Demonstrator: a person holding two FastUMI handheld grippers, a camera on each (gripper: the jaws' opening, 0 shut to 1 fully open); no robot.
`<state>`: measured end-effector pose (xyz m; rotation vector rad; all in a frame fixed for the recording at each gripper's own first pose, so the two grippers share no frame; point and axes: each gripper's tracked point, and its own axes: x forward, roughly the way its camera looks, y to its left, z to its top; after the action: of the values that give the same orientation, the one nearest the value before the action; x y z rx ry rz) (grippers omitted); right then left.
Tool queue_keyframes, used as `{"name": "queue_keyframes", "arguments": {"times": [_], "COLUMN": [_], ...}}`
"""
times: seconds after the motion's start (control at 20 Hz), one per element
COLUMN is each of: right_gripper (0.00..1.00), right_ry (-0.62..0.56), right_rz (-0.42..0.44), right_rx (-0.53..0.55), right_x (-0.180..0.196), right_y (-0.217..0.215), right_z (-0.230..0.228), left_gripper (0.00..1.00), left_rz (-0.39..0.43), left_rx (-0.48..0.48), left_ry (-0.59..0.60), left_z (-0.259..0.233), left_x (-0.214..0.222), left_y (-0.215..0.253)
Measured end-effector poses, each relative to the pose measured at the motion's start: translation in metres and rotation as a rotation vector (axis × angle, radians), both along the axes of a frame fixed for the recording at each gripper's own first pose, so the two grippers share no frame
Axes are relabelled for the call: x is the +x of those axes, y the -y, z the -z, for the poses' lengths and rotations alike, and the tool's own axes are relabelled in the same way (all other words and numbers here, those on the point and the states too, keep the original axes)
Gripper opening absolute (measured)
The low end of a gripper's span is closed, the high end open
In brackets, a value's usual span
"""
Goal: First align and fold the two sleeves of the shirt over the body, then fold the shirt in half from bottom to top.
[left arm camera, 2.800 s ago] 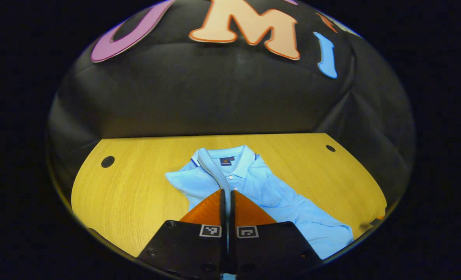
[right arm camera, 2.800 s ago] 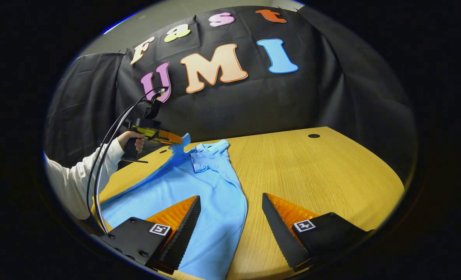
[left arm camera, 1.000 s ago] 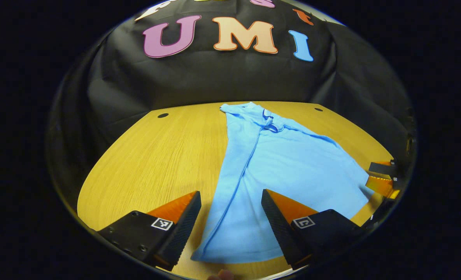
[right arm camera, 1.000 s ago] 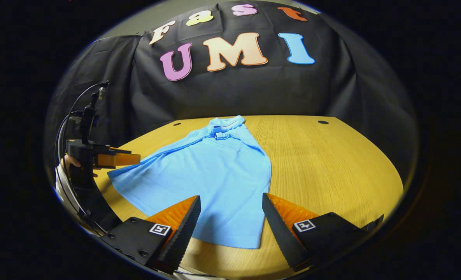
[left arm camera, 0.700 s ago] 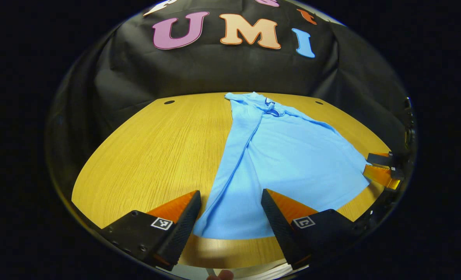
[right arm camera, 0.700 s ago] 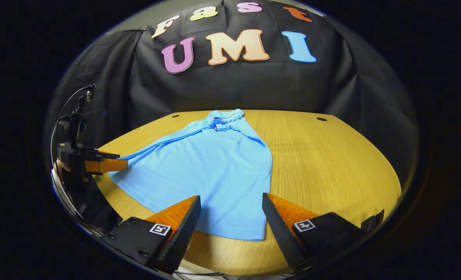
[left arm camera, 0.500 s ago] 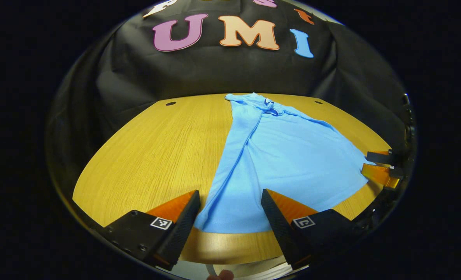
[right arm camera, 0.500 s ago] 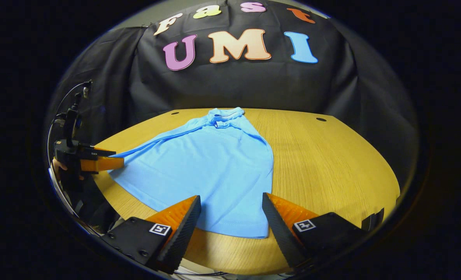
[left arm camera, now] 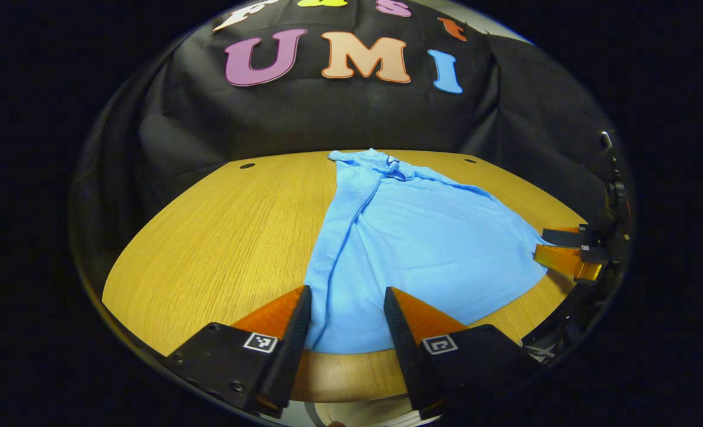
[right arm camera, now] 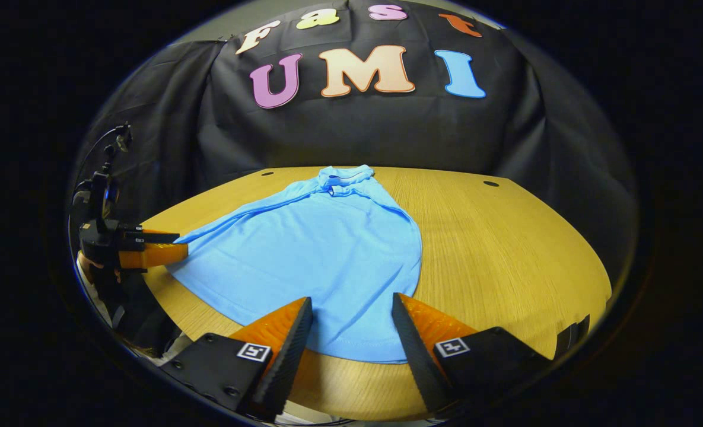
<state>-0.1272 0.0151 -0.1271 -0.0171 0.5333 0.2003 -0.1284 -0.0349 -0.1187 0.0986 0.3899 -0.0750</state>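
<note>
The blue shirt (left arm camera: 410,237) lay flat on the worktop (left arm camera: 220,237), collar toward the booth wall and both sleeves by then folded over its body, so the bottom-to-top fold looked to be next. Over the last second both claws had drawn back to the shirt's hem: the left claw (left arm camera: 346,323) and the right claw (right arm camera: 351,332), each open and empty, straddled the hem's two corners. Earlier, the left claw had been pinched shut on a sleeve near the collar.
</note>
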Motion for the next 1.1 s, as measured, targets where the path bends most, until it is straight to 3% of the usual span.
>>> {"name": "queue_keyframes", "arguments": {"times": [0.05, 0.1, 0.2, 0.25, 0.35, 0.45, 0.5, 0.65, 1.1], "right_gripper": [0.81, 0.63, 0.4, 0.36, 0.25, 0.15, 0.1, 0.03, 0.03], "right_ry": [0.0, -0.003, -0.016, -0.021, -0.022, -0.022, -0.024, -0.035, -0.036], "right_rz": [-0.007, -0.011, -0.016, -0.021, -0.029, -0.046, -0.06, -0.069, -0.043], "right_rx": [0.005, 0.016, 0.027, 0.035, 0.052, 0.054, 0.051, 0.069, 0.074], "right_x": [-0.001, 0.0, 0.002, 0.001, 0.001, -0.002, -0.004, -0.002, 0.007], "right_y": [-0.004, -0.008, -0.012, -0.014, -0.017, -0.024, -0.025, -0.026, -0.024], "right_z": [0.0, 0.0, 0.001, 0.001, 0.001, 0.001, 0.001, 0.001, -0.011], "left_gripper": [0.68, 0.57, 0.44, 0.4, 0.18, 0.14, 0.07, 0.04, 0.0], "left_rz": [0.02, 0.026, 0.035, 0.047, 0.038, 0.051, 0.049, 0.043, 0.035], "left_rx": [-0.002, -0.001, -0.012, -0.023, -0.032, -0.032, -0.039, -0.066, -0.143], "left_ry": [0.008, 0.009, 0.005, 0.009, 0.017, 0.018, 0.019, 0.017, 0.039], "left_z": [0.001, 0.002, 0.003, 0.002, 0.003, 0.003, 0.003, 0.002, -0.013], "left_x": [0.0, -0.001, 0.002, 0.002, 0.003, 0.004, 0.006, 0.006, 0.014], "left_y": [0.004, 0.005, 0.009, 0.013, 0.014, 0.018, 0.018, 0.019, 0.023]}}
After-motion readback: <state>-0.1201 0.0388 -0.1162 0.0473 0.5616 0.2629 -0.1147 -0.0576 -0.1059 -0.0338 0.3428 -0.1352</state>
